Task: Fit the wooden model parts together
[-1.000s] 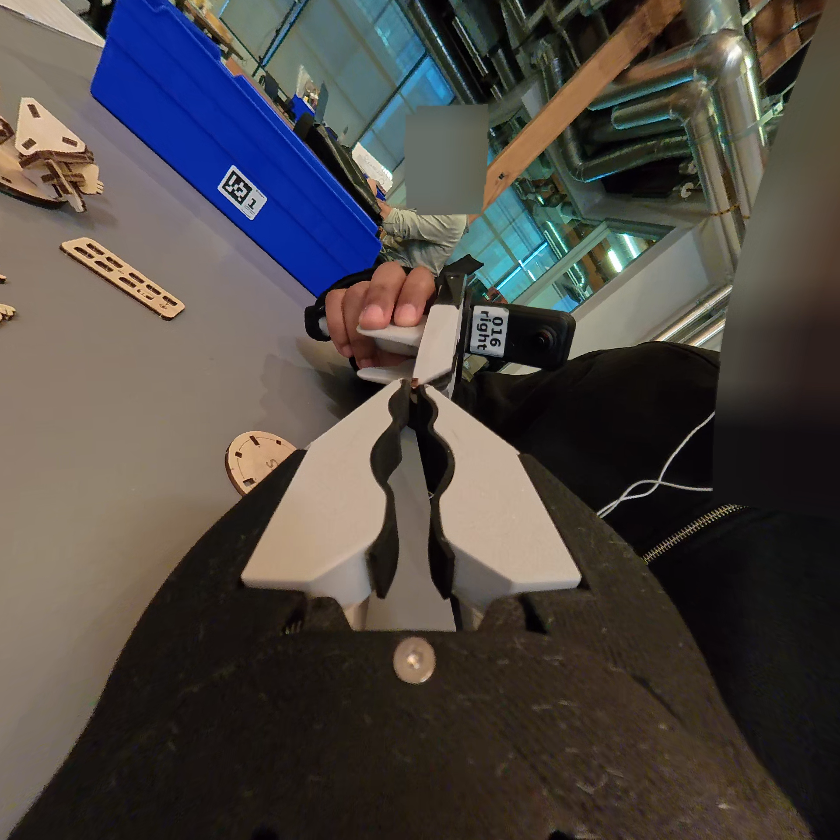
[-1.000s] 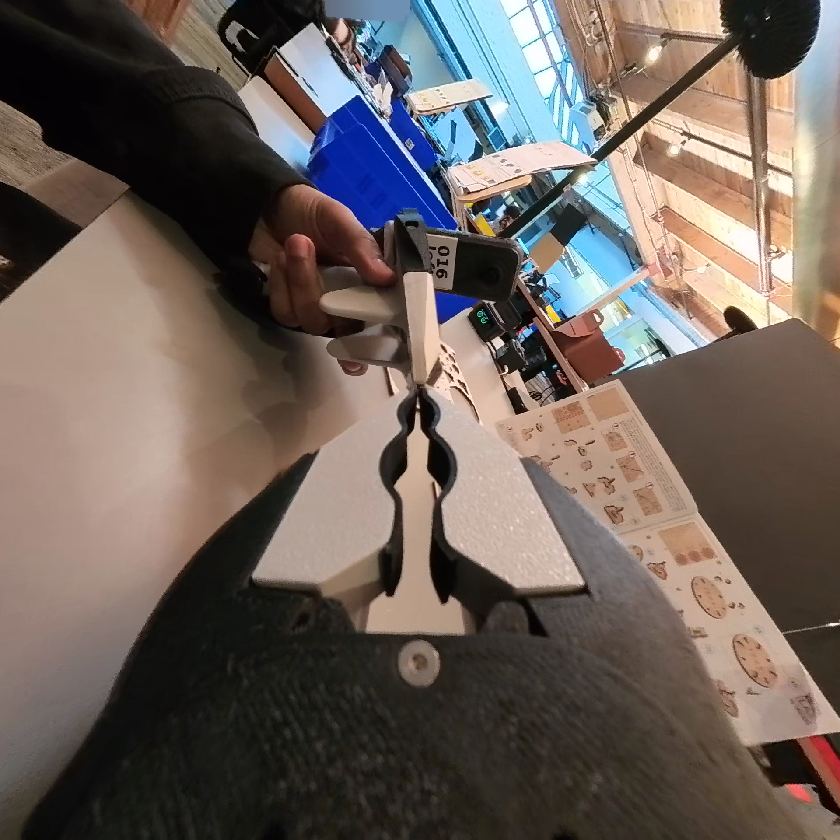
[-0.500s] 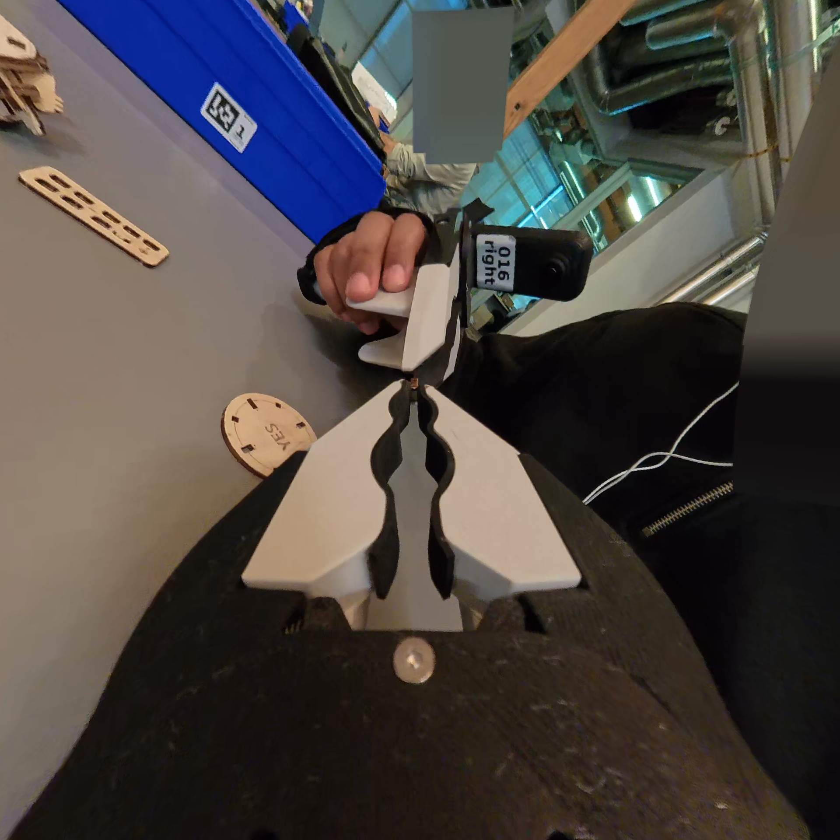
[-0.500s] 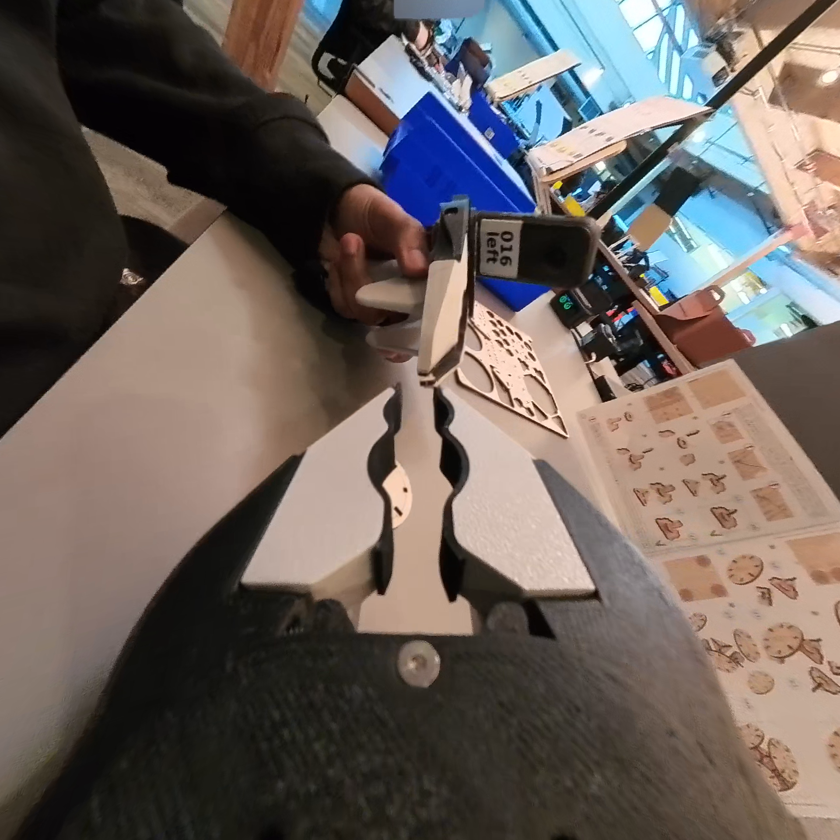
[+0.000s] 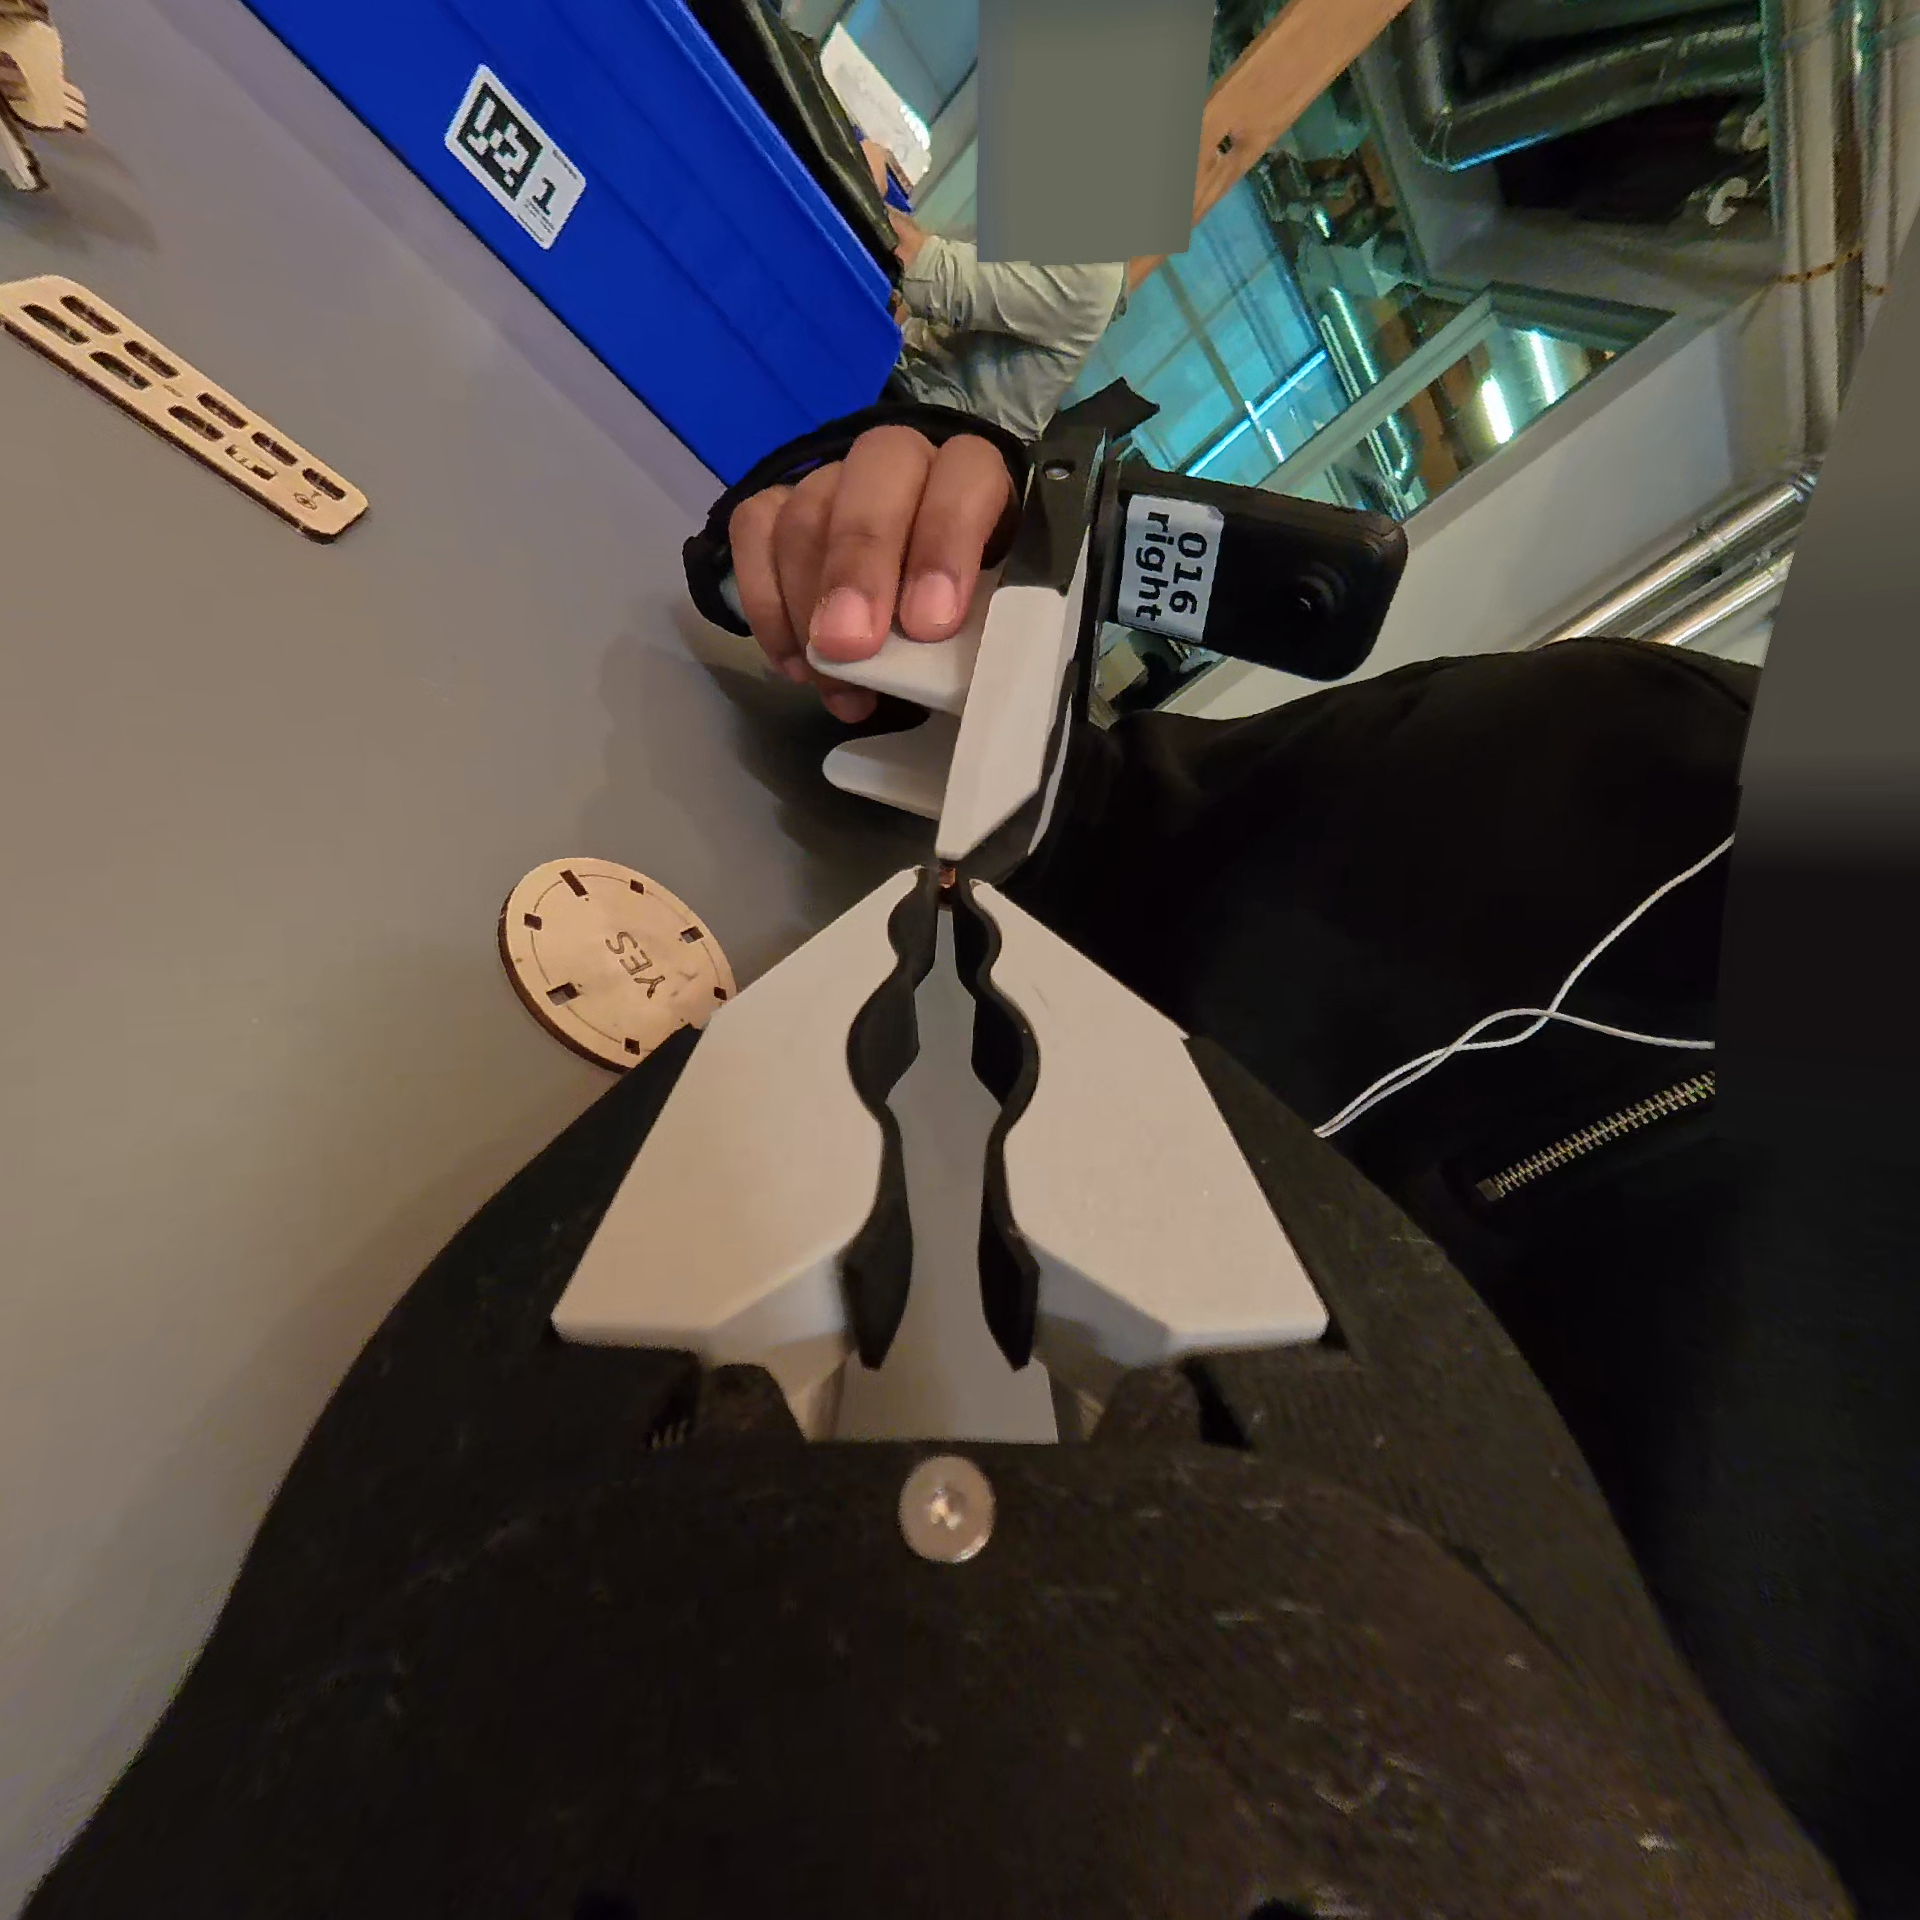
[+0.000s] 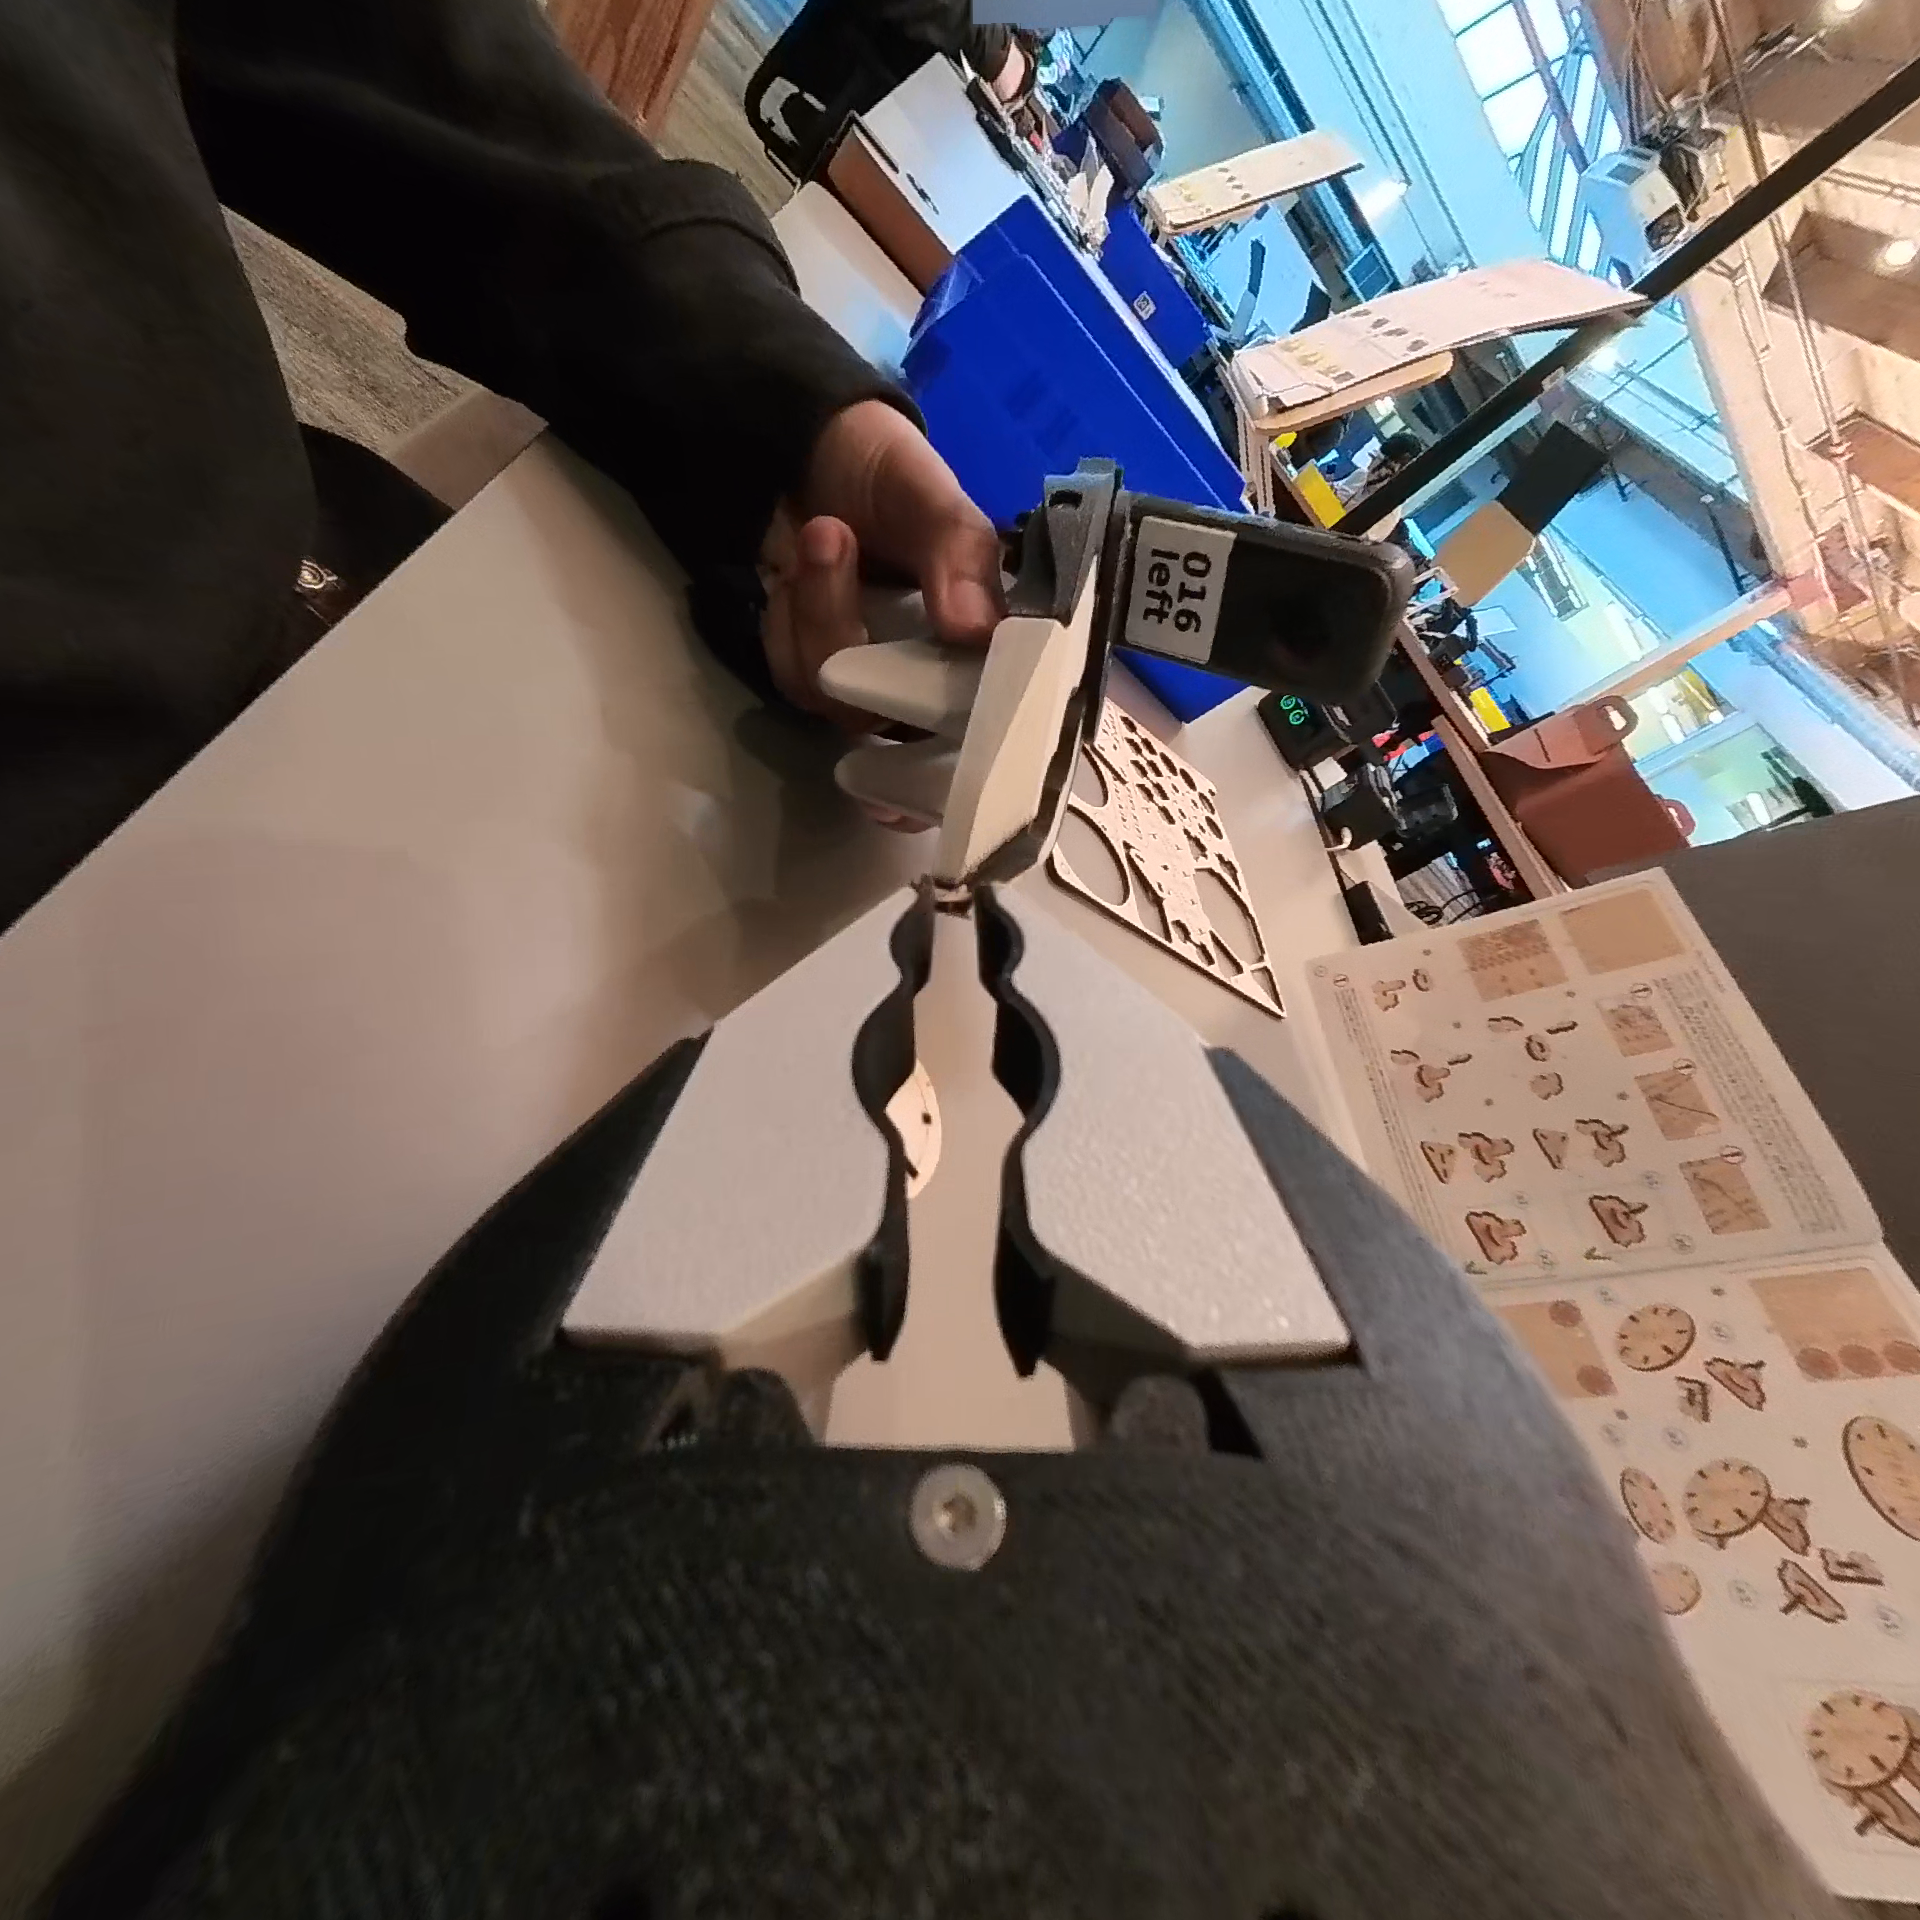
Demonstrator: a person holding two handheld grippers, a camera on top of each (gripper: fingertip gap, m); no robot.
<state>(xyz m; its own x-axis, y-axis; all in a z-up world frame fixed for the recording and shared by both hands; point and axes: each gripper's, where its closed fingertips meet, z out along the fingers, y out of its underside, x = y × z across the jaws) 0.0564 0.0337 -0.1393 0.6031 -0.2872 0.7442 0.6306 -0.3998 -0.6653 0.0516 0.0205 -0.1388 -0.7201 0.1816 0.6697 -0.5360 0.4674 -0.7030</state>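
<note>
Meeting tip to tip above the grey tabletop point(image 5: 260, 779), two claws share one tiny wooden piece point(image 5: 943, 881).
The left claw point(image 5: 943, 883) is pressed together on the small brownish piece; the right claw point(image 6: 948, 902), slightly parted, has it between its wavy black pads point(image 6: 1003, 977), contact unclear. A round slotted plywood disc point(image 5: 613, 961) lies flat just beside; a perforated wooden strip point(image 5: 177, 405), glossy blue bin point(image 5: 644, 208) and cut-out plywood sheet point(image 6: 1164, 862) sit farther off.
</note>
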